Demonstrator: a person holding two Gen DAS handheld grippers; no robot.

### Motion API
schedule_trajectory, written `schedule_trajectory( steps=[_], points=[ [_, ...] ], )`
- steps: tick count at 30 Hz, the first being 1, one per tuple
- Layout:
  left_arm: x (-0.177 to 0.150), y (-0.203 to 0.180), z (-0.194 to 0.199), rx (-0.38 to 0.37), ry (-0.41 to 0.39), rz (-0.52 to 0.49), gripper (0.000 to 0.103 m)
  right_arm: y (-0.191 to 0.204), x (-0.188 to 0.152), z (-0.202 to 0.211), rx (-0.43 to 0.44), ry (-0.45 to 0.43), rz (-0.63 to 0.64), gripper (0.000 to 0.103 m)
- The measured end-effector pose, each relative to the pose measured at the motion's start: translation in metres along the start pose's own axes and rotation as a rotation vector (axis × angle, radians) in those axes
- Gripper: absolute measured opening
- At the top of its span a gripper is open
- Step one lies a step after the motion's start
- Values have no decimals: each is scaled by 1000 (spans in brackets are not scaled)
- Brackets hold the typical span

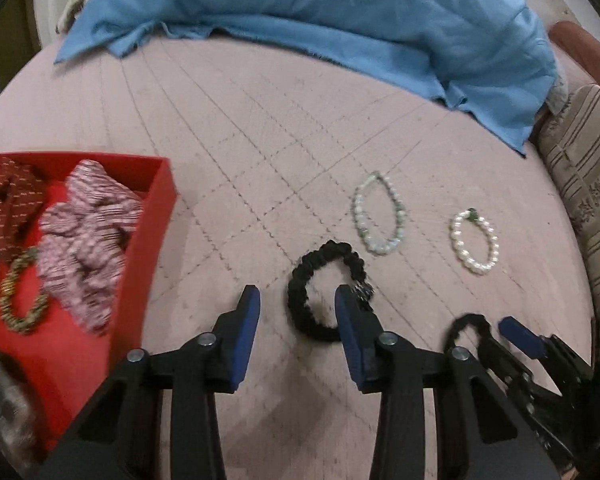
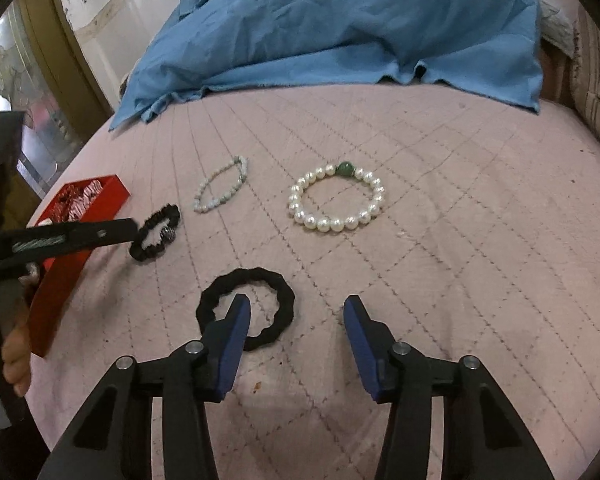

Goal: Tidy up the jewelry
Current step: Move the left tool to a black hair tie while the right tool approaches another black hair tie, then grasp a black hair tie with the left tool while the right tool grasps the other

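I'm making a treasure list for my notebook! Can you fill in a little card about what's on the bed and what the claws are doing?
Surface: pink quilted bed cover
Box: red box, already holding striped scrunchies and a gold-green bracelet
Loose on the bed: two pearl bracelets, two black scrunchies
Left claw: open, over black scrunchie
Right claw: open, over plain black scrunchie
Biggest pearls: bracelet with green bead
Behind: blue cloth

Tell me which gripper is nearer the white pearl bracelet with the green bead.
Right. The right gripper sits just short of the pearl bracelet, one finger inside a black hair tie. The left gripper straddles the black scrunchie, farther off.
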State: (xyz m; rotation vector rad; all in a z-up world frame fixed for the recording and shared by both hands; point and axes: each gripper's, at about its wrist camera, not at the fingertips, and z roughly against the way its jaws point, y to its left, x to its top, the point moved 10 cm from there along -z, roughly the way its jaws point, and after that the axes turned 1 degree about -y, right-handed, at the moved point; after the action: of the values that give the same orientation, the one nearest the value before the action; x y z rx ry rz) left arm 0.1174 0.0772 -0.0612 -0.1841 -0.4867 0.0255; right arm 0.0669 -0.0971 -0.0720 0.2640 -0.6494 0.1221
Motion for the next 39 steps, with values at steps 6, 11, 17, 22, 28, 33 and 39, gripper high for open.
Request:
schedule_trajectory(
  steps=[6, 11, 17, 22, 28, 33, 39],
  points=[
    [8, -9, -11, 55, -38, -81, 38, 3, 3, -4, -4, -7, 20, 51],
    [10, -10, -14, 110, -86, -118, 38, 6, 2, -11, -44, 4, 48, 45],
    [8, -22, -11, 133, -85, -159, 6, 14, 3, -10, -75, -11, 101, 10],
    [4, -33, 12, 49, -96, -120, 6, 11, 9, -1, -16, -51, 33, 9],
    [-8, -33, 53, -37, -126, -82, 6, 15, 13, 10, -5, -85, 15, 9],
    [-19, -19, 93, -104, -161, -29, 6, 16, 11, 16, -8, -95, 11, 9],
    [-30, 13, 136, -134, -217, 17, 6, 20, -1, 23, -37, -94, 28, 9]
  ],
)
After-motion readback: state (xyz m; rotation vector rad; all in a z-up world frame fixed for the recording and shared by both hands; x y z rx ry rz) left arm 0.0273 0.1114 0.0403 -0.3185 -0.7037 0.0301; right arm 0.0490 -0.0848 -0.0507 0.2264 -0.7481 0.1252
